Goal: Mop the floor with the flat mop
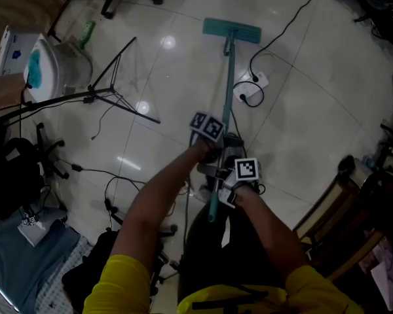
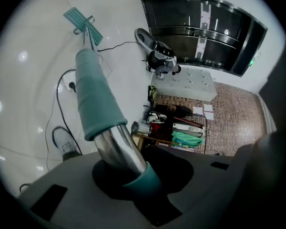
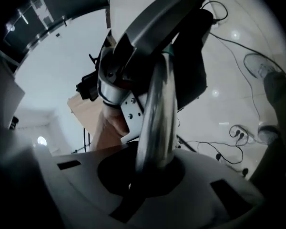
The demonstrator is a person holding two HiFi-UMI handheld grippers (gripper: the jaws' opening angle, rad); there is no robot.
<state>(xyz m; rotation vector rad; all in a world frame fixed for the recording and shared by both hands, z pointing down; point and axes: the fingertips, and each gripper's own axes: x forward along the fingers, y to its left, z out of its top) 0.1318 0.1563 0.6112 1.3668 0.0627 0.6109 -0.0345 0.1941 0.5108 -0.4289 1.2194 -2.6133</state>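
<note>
The flat mop has a teal head (image 1: 231,30) lying on the glossy white tile floor (image 1: 314,103) ahead of me. Its pole (image 1: 226,90) slants back toward my body. My left gripper (image 1: 217,148) is shut round the pole higher up, and my right gripper (image 1: 225,190) is shut round it nearer the pole's end. In the left gripper view the teal sleeve (image 2: 93,94) and chrome tube (image 2: 120,149) run out of the jaws toward the mop head (image 2: 81,20). In the right gripper view the chrome pole (image 3: 155,123) rises from the shut jaws to the left gripper (image 3: 133,56) above.
A white power strip with black cables (image 1: 252,84) lies right of the pole. A black tripod stand (image 1: 111,93) and a white bin (image 1: 52,64) stand at the left. A wooden chair (image 1: 331,208) is at the right. My shoe (image 2: 64,144) is near the pole.
</note>
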